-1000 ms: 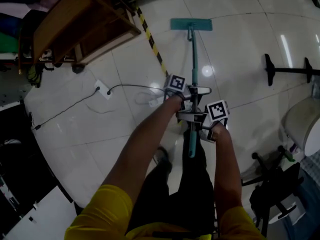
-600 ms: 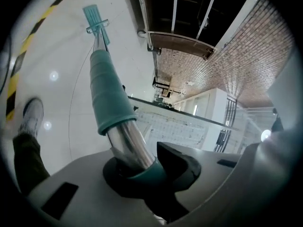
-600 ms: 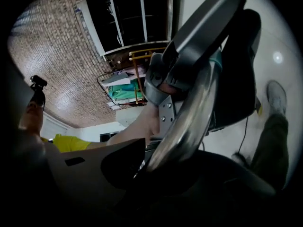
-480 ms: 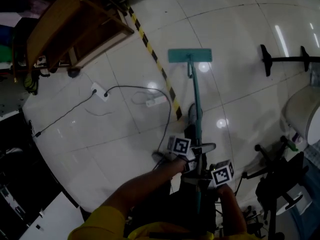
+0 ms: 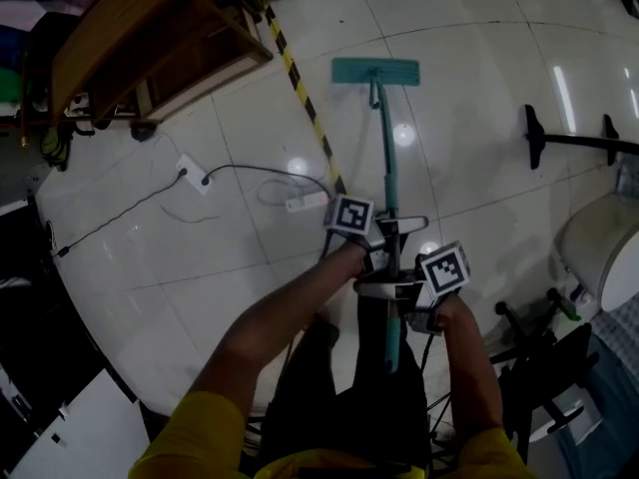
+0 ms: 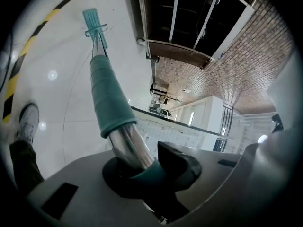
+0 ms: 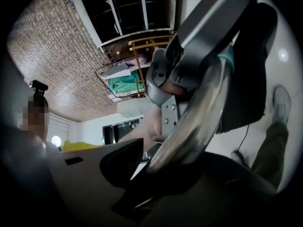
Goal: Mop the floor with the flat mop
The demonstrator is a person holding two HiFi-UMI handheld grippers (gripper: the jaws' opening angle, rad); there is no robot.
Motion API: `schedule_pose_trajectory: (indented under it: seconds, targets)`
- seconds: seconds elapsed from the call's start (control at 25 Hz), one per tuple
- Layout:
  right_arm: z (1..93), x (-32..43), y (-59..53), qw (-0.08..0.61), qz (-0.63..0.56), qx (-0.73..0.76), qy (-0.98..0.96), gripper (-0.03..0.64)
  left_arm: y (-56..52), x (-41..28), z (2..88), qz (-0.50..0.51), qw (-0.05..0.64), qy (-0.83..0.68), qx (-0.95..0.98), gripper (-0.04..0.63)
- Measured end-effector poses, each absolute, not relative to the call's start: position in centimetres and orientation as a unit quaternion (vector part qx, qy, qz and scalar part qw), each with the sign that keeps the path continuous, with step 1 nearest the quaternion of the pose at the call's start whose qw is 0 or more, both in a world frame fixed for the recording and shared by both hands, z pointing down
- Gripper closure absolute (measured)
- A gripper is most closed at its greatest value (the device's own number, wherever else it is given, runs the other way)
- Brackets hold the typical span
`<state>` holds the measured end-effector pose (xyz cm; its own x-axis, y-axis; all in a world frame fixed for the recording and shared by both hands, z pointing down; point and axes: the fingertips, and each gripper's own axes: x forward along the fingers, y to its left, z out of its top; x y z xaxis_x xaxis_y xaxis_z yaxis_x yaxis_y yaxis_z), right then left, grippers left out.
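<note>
The flat mop has a teal head (image 5: pixel 375 71) lying flat on the white tiled floor, and a pole (image 5: pixel 386 158) running back toward the person. My left gripper (image 5: pixel 385 230) is shut on the pole, higher up than the right one. In the left gripper view, the left gripper (image 6: pixel 142 174) clamps the metal pole (image 6: pixel 127 143) just below its teal sleeve (image 6: pixel 108 96). My right gripper (image 5: pixel 399 289) holds the pole close behind. In the right gripper view, the shiny pole (image 7: pixel 199 119) lies across the right gripper (image 7: pixel 156 169). Its jaws are opening slightly while still touching the pole.
A wooden shelf (image 5: pixel 150 38) stands at the upper left, beside a yellow-black floor stripe (image 5: pixel 305 103). A white power strip (image 5: pixel 305 202) and its cable lie left of the pole. A black stand base (image 5: pixel 574 138) and a white rounded object (image 5: pixel 599 257) sit at the right. The person's shoe (image 6: pixel 26 122) is near the pole.
The hands first drew the mop back toward the body, then pushed it forward again. The mop head has slid away across the tiles, nearly to where it was a second ago.
</note>
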<state>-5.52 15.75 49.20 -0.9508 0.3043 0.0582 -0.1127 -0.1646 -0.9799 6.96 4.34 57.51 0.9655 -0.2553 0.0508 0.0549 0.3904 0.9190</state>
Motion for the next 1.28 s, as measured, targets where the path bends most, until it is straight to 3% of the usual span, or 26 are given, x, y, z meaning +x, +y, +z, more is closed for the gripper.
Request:
schedule_pose_trajectory:
  seconds: [0.12,0.32,0.48,0.64,0.76,0.84,0.92,1.08,1.28]
  targets:
    - [54.6,-5.6,8.0,0.166,0.751,-0.042,-0.637,0.509,-4.4,6.1,61.4,-0.094,0.805,-0.103,0.577,0.500]
    - [55.2,-7.6,2.4,0.090,0.774,-0.069,-0.623,0.540,-10.7,4.6,65.0,-0.054,0.764,-0.134,0.628,0.500]
    - [50.3,-5.0,12.8,0.097,0.792,-0.098,-0.595,0.537,-0.1,6.3,61.9,-0.068,0.784,-0.166,0.594,0.500]
    - [45.8,-0.5,26.7,0.189,0.801,-0.106,-0.559,0.541,13.7,10.1,56.7,-0.162,0.819,-0.167,0.524,0.508]
    - [46.8,-0.5,29.2,0.223,0.789,-0.102,-0.563,0.543,15.8,9.6,57.2,-0.165,0.799,-0.173,0.552,0.503]
    - [49.2,-1.7,26.5,0.230,0.777,-0.096,-0.578,0.543,12.2,8.4,58.0,-0.186,0.777,-0.159,0.580,0.499]
    - [51.7,-3.9,21.1,0.224,0.760,-0.087,-0.604,0.541,7.0,6.6,59.5,-0.197,0.799,-0.143,0.550,0.497]
    - [57.5,-9.6,8.6,0.207,0.736,-0.060,-0.642,0.543,-5.1,0.3,64.5,-0.153,0.795,-0.152,0.567,0.497]
    - [56.6,-14.3,2.9,0.087,0.779,-0.059,-0.618,0.555,-10.7,-3.5,66.0,-0.101,0.773,-0.146,0.609,0.511]
